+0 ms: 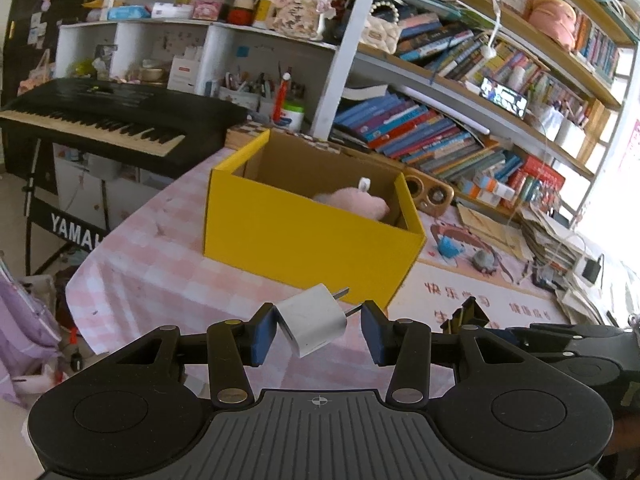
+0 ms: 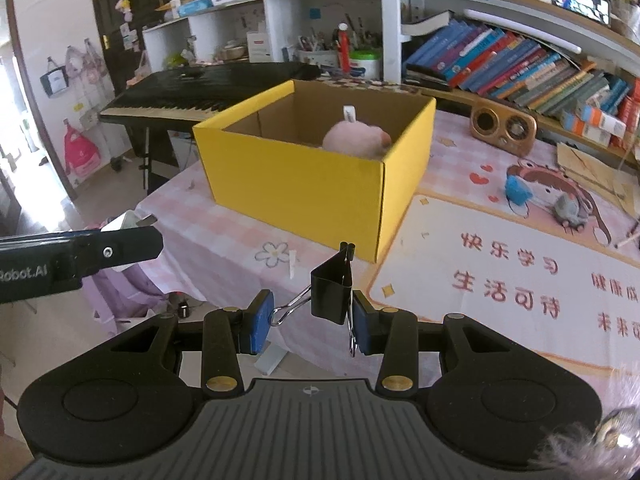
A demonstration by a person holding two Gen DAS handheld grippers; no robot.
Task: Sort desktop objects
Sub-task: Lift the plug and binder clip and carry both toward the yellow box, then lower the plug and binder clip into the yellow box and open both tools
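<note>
Desktop objects in transit: one white USB charger plug (image 1: 314, 319) sits pinched between the blue pads of the left tongs (image 1: 318, 330), tilted, its two prongs aimed at the right-hand pad, while one black binder clip (image 2: 331, 294) is clamped in the right tongs (image 2: 312, 322), which are closed as far as they go, one wire handle against the left pad and the clip's folded mouth pointing up and away. Both tongs hang above the near edge of the desk (image 1: 160, 256), which is covered in a pink checked cloth and a printed mat. The left tongs also show at the left edge of the right wrist view (image 2: 132, 240), level with the right pair and side by side.

Straight ahead of both lies the single yellow cardboard box (image 2: 304, 184), open-topped, its near corner just beyond the clip and its long side running away to the left. It appears to be the sorting bin; the right hand looks slightly nearer its near corner, the left nearer its front wall. One pink plush toy (image 2: 356, 138) with a white tag already rests inside, at the right end.

Further right on the mat lie one small blue object (image 2: 516, 190) and one grey one (image 2: 568, 210), well apart from the box. One wooden speaker (image 2: 502, 128) stands behind, before the bookshelves, and one Yamaha keyboard (image 1: 108, 114) stands beyond the desk's left end.
</note>
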